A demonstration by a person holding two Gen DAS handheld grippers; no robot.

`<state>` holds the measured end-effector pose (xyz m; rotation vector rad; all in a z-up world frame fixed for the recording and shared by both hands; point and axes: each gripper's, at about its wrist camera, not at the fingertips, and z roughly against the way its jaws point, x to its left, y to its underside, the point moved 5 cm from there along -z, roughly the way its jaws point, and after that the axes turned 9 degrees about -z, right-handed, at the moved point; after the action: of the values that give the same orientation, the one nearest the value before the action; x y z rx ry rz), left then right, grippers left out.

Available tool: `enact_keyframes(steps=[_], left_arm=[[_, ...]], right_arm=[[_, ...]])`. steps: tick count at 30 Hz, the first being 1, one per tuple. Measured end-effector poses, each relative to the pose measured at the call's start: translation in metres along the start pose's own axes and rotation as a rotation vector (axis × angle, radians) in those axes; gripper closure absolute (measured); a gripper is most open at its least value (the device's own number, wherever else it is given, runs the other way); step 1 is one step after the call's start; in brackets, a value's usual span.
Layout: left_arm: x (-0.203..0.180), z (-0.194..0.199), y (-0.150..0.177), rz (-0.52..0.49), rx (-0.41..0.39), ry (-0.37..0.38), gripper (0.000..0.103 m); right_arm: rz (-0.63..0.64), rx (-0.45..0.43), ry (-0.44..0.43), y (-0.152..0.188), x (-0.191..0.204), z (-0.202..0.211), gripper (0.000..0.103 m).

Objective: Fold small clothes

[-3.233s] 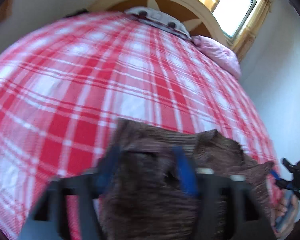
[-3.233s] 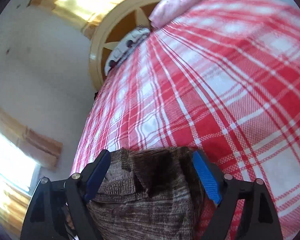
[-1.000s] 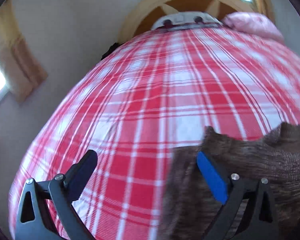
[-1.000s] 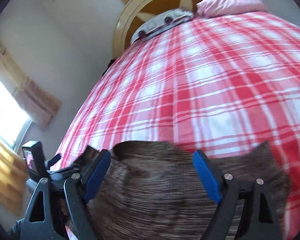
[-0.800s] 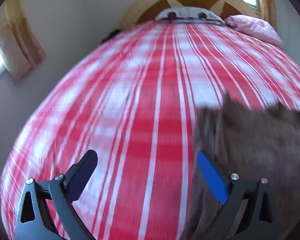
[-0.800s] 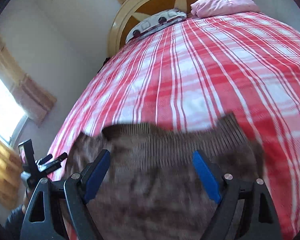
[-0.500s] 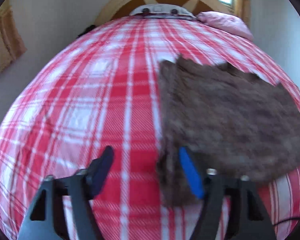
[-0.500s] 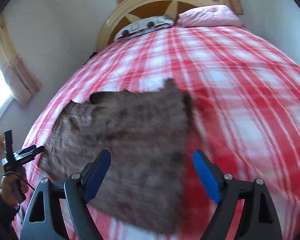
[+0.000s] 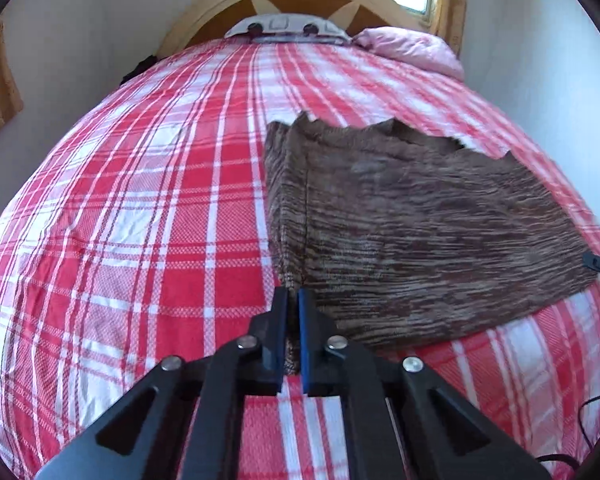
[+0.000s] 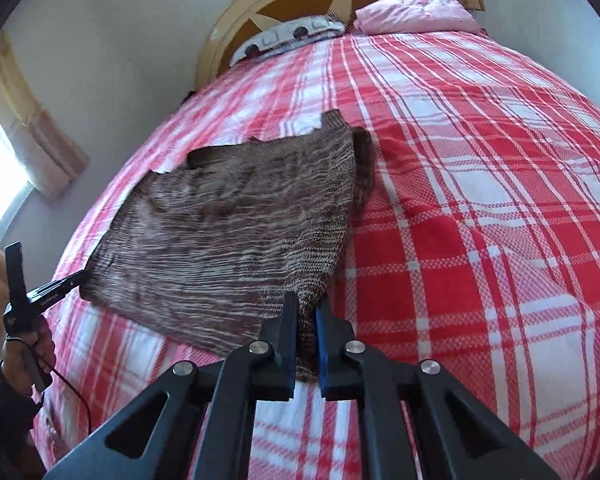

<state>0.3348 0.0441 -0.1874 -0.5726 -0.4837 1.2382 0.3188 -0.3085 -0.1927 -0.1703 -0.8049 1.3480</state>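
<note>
I have the bed (image 9: 148, 216) under both cameras, its red and white check cover spread flat, and that flatness is why I work here: it gives the cloth a broad, even base to fold on. At the headboard end lie a pink pillow (image 10: 416, 14) and a patterned pillow (image 10: 288, 38), well apart from my work.

The brown knitted garment (image 9: 412, 216) lies flat on the cover near the foot edge of the bed, nearer the bed's left side in the right wrist view, its neck end toward the headboard and its hem toward me. Its side edges look already turned in, so I judge the next step to be bringing the hem up toward the neck.

That is why I hold it as I do. My left gripper (image 9: 293, 308) has just been closing and is now clenched on the hem corner on its side, knit pinched between the pads. My right gripper (image 10: 306, 316) has also just been closing and is clenched on the opposite hem corner, cloth bunched between its pads. With a corner in each claw, the hem should rise level.

My left hand (image 10: 28, 344) shows at the bed's side edge.

I see no containers here, so nothing to report inside any.
</note>
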Motion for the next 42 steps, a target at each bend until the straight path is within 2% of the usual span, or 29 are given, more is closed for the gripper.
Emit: enact_keyframes(steps=[2, 4, 6, 9, 12, 13, 14, 15, 16, 18, 20, 24, 27, 31, 33, 37, 39, 42], left_arm=[[-0.002, 0.002, 0.006, -0.018, 0.007, -0.004, 0.102], [0.000, -0.007, 0.014, -0.013, 0.034, 0.002, 0.102], [0.005, -0.019, 0.022, -0.001, 0.055, -0.009, 0.101], [0.006, -0.018, 0.022, 0.009, 0.030, -0.005, 0.101], [0.003, -0.011, 0.020, -0.005, 0.007, -0.032, 0.096], [0.003, -0.008, 0.018, -0.007, -0.002, -0.036, 0.089], [0.002, -0.005, 0.017, -0.014, -0.016, -0.037, 0.075], [0.001, -0.003, 0.016, -0.021, -0.028, -0.045, 0.066], [0.002, 0.000, 0.015, -0.025, -0.042, -0.068, 0.053], [0.001, 0.002, 0.012, -0.034, -0.070, -0.092, 0.050], [-0.001, -0.004, 0.011, -0.039, -0.048, -0.100, 0.050], [-0.001, -0.020, 0.019, -0.016, 0.012, -0.081, 0.050], [0.000, -0.021, 0.026, -0.002, 0.026, -0.068, 0.049], [0.002, -0.017, 0.034, 0.011, 0.029, -0.034, 0.047], [0.000, -0.013, 0.040, -0.013, 0.026, -0.013, 0.047], [-0.007, -0.008, 0.047, -0.065, 0.026, 0.000, 0.041], [-0.009, -0.007, 0.047, -0.074, 0.028, -0.015, 0.038], [-0.008, -0.008, 0.046, -0.070, 0.031, -0.040, 0.032]], right_arm=[[0.007, 0.020, 0.007, 0.008, -0.001, 0.000, 0.097], [0.011, 0.032, 0.031, 0.013, -0.007, -0.006, 0.097], [-0.009, 0.032, 0.019, 0.013, -0.012, -0.011, 0.097], [-0.036, 0.037, 0.015, 0.009, -0.014, -0.014, 0.097], [-0.042, 0.029, 0.023, 0.006, -0.012, -0.010, 0.095], [-0.033, 0.020, 0.048, 0.006, -0.010, -0.007, 0.087], [-0.021, 0.008, 0.071, 0.005, -0.009, -0.005, 0.078], [0.000, -0.022, 0.101, 0.003, -0.003, 0.000, 0.052], [0.014, -0.049, 0.110, 0.002, 0.003, 0.005, 0.036], [0.056, -0.103, 0.104, -0.004, 0.024, 0.014, 0.035], [0.124, -0.122, 0.063, -0.008, 0.059, 0.013, 0.035], [0.273, -0.051, -0.068, -0.003, 0.133, -0.020, 0.035], [0.308, 0.013, -0.071, 0.007, 0.166, -0.060, 0.035], [0.238, 0.224, -0.129, 0.043, 0.168, -0.108, 0.035], [0.291, 0.213, -0.127, 0.059, 0.169, -0.101, 0.034], [0.297, 0.301, -0.133, 0.066, 0.168, -0.088, 0.034], [0.325, 0.284, -0.121, 0.061, 0.174, -0.082, 0.035], [0.341, 0.158, -0.155, 0.041, 0.198, -0.068, 0.035]])
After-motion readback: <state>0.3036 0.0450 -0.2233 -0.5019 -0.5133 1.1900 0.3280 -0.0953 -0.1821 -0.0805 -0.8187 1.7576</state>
